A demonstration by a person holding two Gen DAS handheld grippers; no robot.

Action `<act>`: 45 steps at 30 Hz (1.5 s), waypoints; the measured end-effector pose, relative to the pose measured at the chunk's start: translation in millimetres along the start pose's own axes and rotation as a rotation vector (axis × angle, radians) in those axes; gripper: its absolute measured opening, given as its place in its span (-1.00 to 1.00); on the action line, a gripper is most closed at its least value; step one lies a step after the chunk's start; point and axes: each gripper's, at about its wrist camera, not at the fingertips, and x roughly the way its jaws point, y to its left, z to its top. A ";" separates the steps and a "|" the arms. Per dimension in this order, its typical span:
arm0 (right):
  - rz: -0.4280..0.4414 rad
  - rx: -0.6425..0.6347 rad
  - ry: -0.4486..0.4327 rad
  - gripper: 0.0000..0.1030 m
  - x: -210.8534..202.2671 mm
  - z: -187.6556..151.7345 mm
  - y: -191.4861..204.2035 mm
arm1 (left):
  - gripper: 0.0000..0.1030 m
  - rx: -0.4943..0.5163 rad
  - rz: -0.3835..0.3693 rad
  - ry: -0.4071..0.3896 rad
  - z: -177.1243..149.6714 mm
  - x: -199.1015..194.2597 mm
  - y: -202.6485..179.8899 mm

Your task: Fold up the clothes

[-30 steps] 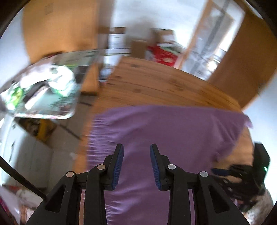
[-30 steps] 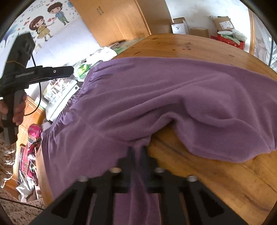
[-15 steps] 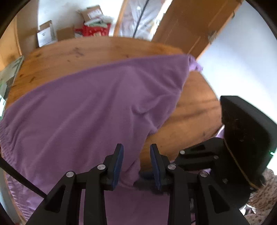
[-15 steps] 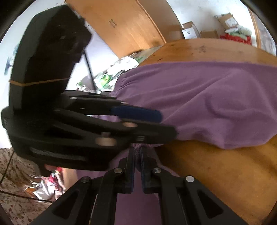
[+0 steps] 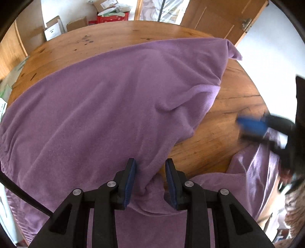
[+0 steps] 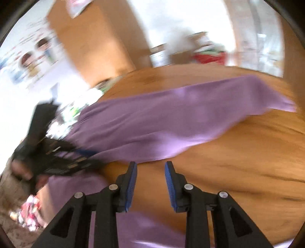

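The soft purple fleece garment (image 5: pixel 106 106) lies spread on the round wooden table (image 5: pixel 228 106), one fold running toward six o'clock. The left gripper (image 5: pixel 150 181) stands half open, astride that fold, not pinching. The right gripper (image 6: pixel 150 183), at three o'clock, has just been opening; nothing lies between its blue ribbed pads (image 6: pixel 131 185).

garment (image 5: pixel 106 106): matt purple fleece cloth | table (image 5: pixel 234 106): smooth warm wood, slight sheen

Setting: a home room. Round wooden worktop (image 5: pixel 219 122), wooden door (image 5: pixel 215 17), cardboard boxes (image 5: pixel 54 28) on the floor, children's cartoon wall stickers (image 6: pixel 36 49).
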 end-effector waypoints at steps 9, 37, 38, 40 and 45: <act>-0.034 0.240 -0.124 -0.02 -6.8 20.2 -98.9 | -0.36 0.055 0.060 -0.109 22.1 -17.5 -22.1; -0.042 0.303 -0.168 -0.79 40.3 77.6 -125.0 | -0.33 0.359 0.152 -0.128 50.8 49.2 -93.0; -0.042 0.292 -0.169 -0.79 41.5 82.4 -121.3 | -0.33 0.357 0.145 -0.128 51.4 49.7 -91.5; -0.041 0.274 -0.166 -0.79 45.1 91.3 -114.3 | -0.32 0.334 0.117 -0.128 53.6 49.5 -85.9; -0.032 0.225 -0.160 -0.79 57.0 110.2 -96.3 | -0.41 0.260 0.050 -0.141 58.1 43.8 -70.8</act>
